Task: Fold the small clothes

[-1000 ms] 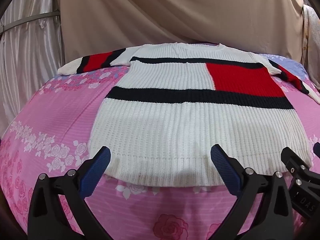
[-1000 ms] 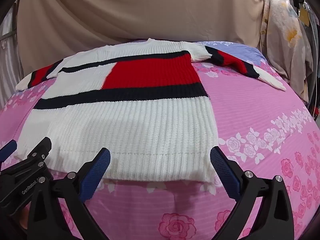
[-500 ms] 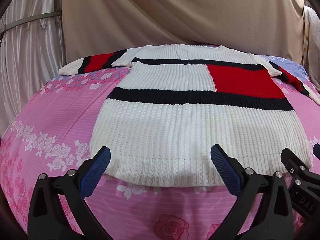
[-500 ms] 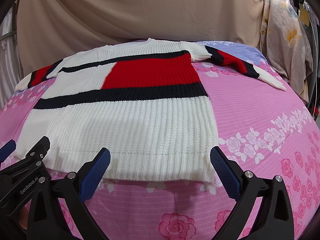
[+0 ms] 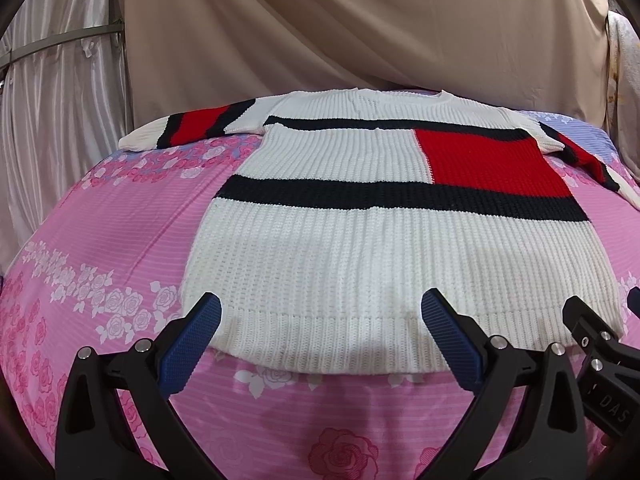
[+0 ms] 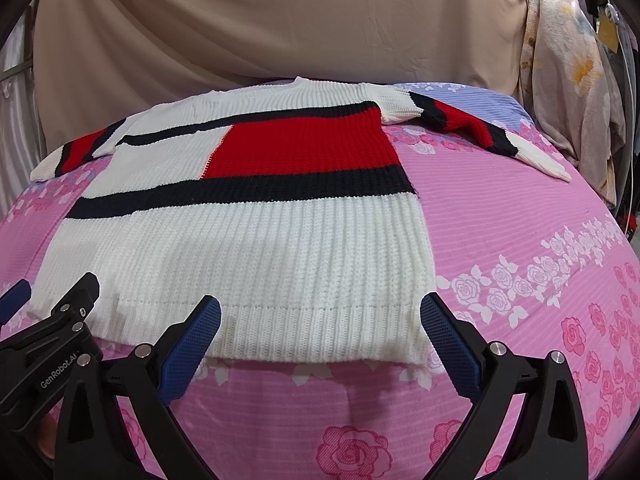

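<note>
So the sweater [image 5: 400,248] is laid flat across the middle of both frames on the pink rose sheet [image 5: 100,240], hem toward the bottom edge, neckline at the top centre, sleeves spread toward the upper left and upper right. Nothing's folded yet as far as I can tell.

Both grippers sit low at the bottom of their frames, just short of the hem. Left gripper [image 5: 320,320] has its jaws spread wide and holds nothing; right gripper [image 6: 320,320] is the same, wide open and empty. Neither blue pad looks to be touching the knit.

My guess is the step is grabbing the hem corners for the first fold. To do it well I'd pinch right at the ribbed band, both layers together, one gripper per corner, then lift evenly so the body doesn't skew. Sleeves probably want tucking in first, or they'll stick out of the finished fold.

Material-wise it's a chunky rib knit, white with navy bands and a red block, thick and floppy, so it'll likely sag and stretch if pulled from one side. The sheet is thin, smooth cotton-looking stuff and may bunch if the jaws dig in too low. Beige curtain [image 6: 280,20] hangs behind
</note>
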The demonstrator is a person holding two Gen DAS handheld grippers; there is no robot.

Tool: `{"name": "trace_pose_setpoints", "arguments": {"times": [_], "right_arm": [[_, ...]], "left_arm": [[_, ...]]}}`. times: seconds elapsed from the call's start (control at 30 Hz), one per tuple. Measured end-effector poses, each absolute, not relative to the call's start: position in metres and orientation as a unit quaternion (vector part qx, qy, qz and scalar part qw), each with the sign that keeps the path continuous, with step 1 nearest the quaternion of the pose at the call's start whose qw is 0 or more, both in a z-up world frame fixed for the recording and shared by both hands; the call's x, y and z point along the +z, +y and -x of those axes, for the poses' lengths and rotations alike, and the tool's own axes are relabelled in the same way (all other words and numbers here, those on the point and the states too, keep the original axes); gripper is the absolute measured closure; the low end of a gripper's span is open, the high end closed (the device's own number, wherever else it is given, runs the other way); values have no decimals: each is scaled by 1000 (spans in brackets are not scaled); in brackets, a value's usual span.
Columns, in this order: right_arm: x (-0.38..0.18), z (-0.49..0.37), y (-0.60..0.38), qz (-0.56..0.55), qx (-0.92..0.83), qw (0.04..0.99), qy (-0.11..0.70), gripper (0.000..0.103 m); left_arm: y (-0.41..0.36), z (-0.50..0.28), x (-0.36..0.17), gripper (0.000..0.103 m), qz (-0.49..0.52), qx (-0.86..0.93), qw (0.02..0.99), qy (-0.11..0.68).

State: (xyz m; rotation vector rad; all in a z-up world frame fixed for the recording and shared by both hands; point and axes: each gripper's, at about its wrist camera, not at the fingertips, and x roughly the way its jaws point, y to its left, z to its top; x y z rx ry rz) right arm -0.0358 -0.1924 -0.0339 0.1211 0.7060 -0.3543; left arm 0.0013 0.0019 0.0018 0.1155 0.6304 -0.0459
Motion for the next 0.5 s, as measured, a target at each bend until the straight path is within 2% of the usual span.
{"name": "trace_pose_setpoints", "arguments": {"times": [0.5], "right_arm": [[-33,36,-191,-58,-172,921,345,5]], "left_arm": [[0,-1,1,5,-64,-26,948,310]]}}
